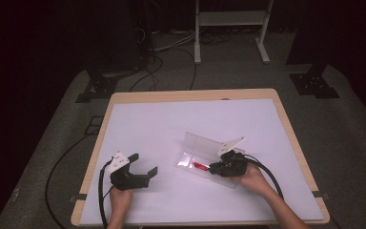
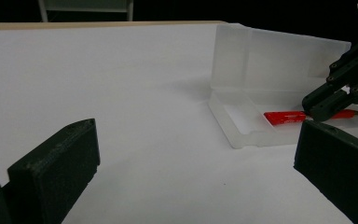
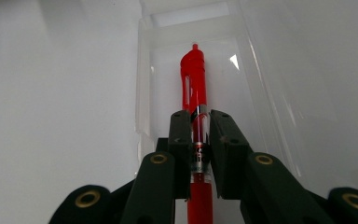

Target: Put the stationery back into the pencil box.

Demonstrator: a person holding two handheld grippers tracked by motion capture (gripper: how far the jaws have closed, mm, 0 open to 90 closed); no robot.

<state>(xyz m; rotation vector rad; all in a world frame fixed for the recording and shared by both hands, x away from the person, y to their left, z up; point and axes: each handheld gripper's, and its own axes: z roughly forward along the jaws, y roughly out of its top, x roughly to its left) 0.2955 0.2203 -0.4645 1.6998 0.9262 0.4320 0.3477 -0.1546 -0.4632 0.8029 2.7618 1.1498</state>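
- The right gripper (image 3: 199, 140) pinches a red pen (image 3: 193, 79) along its barrel; the right gripper view, looking down the jaws, shows both pads pressed to the pen's clear middle, its red end pointing to the top of the frame.
- That view also shows the pen lying lengthwise inside the clear case (image 3: 142, 84), whose walls run up the frame on either side.
- The left gripper (image 1: 140, 164) stands spread with nothing between its jaws, at the lower left of the high view.
- The left gripper view shows the case at centre right with its lid raised upright behind the tray, and the pen low in the tray.
- The high view places the case right of centre on the white mat (image 1: 171, 124), well apart from the left gripper.
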